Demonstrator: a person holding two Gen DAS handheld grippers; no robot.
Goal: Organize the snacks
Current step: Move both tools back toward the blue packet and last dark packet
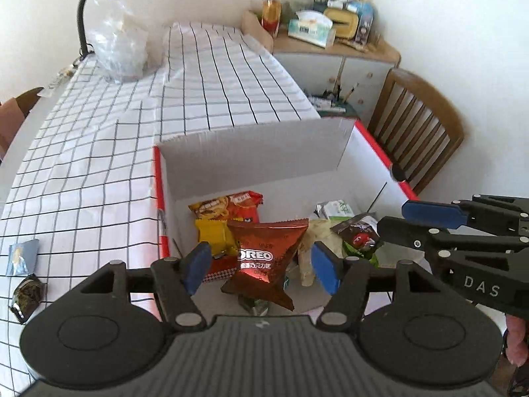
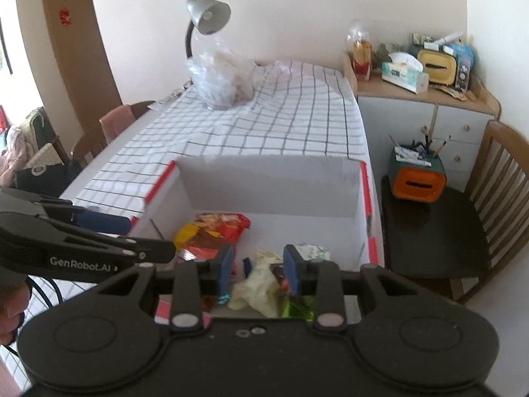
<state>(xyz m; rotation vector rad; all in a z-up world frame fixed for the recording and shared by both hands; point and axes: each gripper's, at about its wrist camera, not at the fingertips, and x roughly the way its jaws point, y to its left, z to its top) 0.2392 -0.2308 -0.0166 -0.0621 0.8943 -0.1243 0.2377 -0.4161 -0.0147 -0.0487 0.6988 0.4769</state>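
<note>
While both claws hang over the white box [image 1: 251,152] on the checked table [image 1: 99,165], the left claw [image 1: 261,266] is spread wide around a brown Oreo packet [image 1: 264,258] lying among other snacks. The right claw [image 2: 259,269] gapes above a pale wrapper [image 2: 258,284]. Two small packets [image 1: 24,274] remain on the cloth.

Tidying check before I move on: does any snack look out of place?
Yes. Two packets lie on the tablecloth, left of the box holding the other snacks.
</note>
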